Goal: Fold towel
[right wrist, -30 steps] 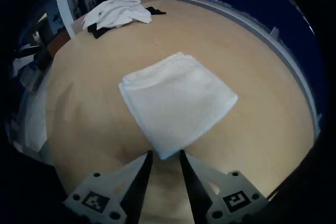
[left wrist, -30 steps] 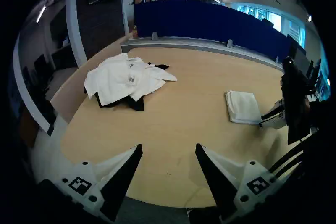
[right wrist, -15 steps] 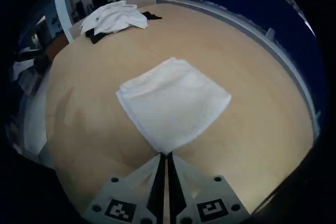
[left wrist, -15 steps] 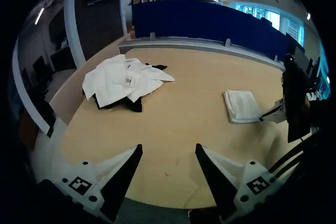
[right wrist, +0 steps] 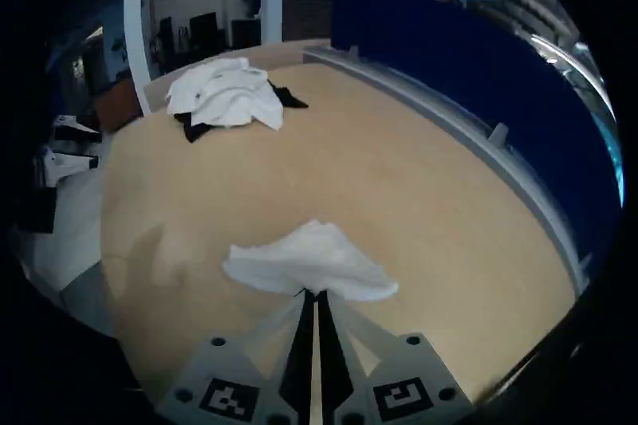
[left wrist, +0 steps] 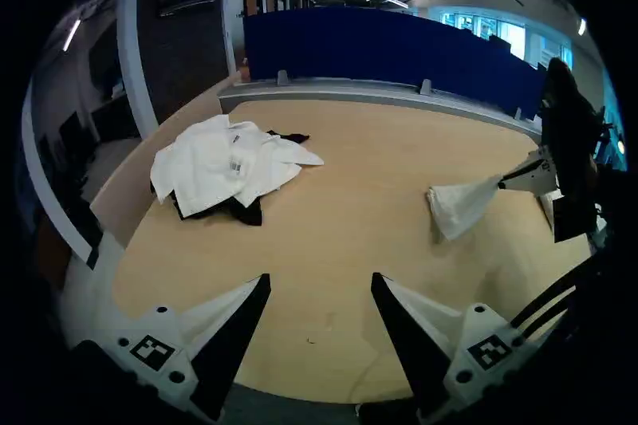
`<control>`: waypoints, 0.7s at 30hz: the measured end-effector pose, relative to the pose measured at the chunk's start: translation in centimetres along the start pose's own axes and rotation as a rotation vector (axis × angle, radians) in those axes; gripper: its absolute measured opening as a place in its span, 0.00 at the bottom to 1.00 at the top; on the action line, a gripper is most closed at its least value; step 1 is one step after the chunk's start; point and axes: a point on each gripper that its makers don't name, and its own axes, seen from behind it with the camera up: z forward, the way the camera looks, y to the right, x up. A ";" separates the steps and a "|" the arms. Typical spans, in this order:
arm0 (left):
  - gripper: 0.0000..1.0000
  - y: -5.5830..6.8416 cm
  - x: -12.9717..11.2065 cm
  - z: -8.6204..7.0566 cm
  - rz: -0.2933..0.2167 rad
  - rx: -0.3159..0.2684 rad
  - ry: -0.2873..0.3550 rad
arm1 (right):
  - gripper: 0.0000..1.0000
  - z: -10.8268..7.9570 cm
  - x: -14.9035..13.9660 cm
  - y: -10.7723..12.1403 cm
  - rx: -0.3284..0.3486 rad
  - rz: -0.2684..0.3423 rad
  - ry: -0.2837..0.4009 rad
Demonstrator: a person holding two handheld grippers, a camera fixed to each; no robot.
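No word, number or brand could be read anywhere. The nearest things to signs were the black-and-white square markers on the finger bases of the left gripper and of the right gripper — coded patterns, not letters. A small tag lay on the pile of white clothes — it bore dark marks, too small to make out
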 end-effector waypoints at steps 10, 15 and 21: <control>0.94 1.0 1.7 -0.3 0.017 -0.023 0.034 | 0.03 -4.5 6.5 2.1 -0.036 -0.037 0.110; 0.94 1.5 2.4 -0.2 0.026 -0.035 0.048 | 0.03 -6.2 7.7 3.3 -0.061 -0.036 0.134; 0.94 1.9 3.1 -0.2 0.037 -0.048 0.059 | 0.03 -7.7 7.6 4.9 -0.092 -0.031 0.141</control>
